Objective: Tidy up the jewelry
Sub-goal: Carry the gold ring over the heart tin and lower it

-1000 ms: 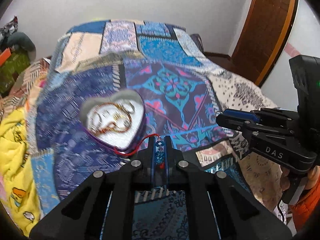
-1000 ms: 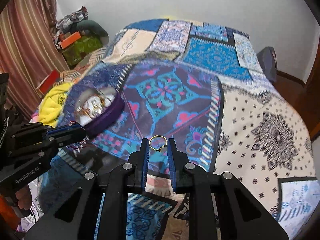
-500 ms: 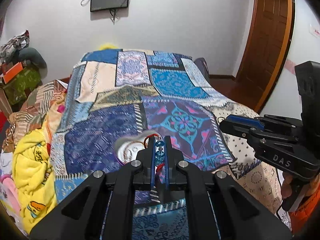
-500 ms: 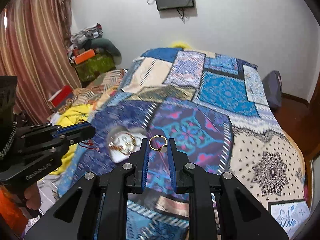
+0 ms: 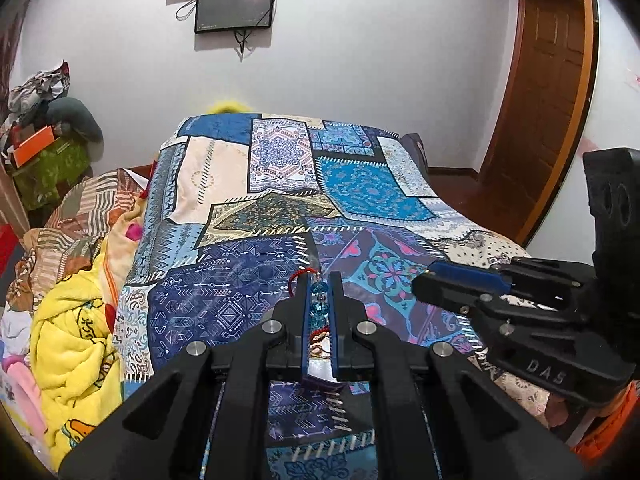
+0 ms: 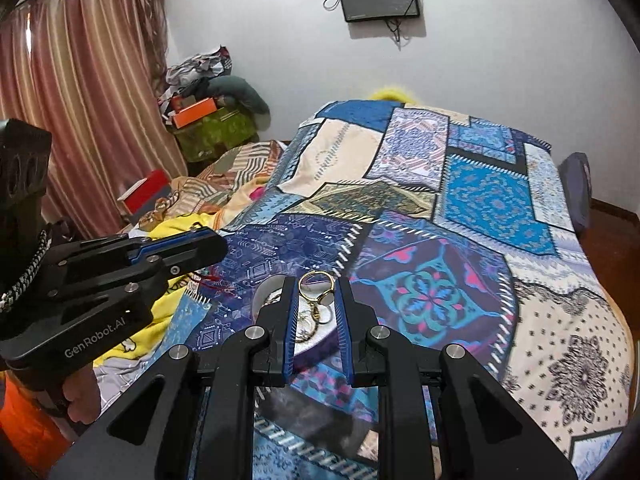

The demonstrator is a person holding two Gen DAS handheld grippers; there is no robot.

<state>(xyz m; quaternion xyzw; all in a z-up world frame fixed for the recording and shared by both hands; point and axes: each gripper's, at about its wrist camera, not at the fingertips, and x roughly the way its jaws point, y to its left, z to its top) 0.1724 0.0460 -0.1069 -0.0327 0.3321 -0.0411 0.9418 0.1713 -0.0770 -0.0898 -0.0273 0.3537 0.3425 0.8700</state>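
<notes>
My left gripper (image 5: 320,278) is shut on a bracelet of blue beads on red thread (image 5: 319,308), held above the bed. In the right wrist view the left gripper (image 6: 218,242) sits at the left, with the red thread (image 6: 212,280) hanging under its tip. My right gripper (image 6: 316,282) is shut on a gold ring with a pale stone (image 6: 325,299). Below and behind its fingers lies the heart-shaped box (image 6: 260,298), white inside, with gold chains (image 6: 310,320) in it. The right gripper (image 5: 424,282) shows at the right of the left wrist view. There the box is hidden by my left fingers.
A patchwork bedspread (image 6: 492,196) covers the bed. A yellow blanket (image 5: 72,332) and striped cloths lie heaped on its left side. Boxes and clothes (image 6: 208,120) pile up in the corner beside a curtain (image 6: 80,100). A screen (image 5: 234,6) hangs on the wall and a wooden door (image 5: 548,92) stands at the right.
Both grippers have risen and drawn back from the box, each keeping its piece. The box has slid down in both views, behind the fingers, and more of the room shows.
</notes>
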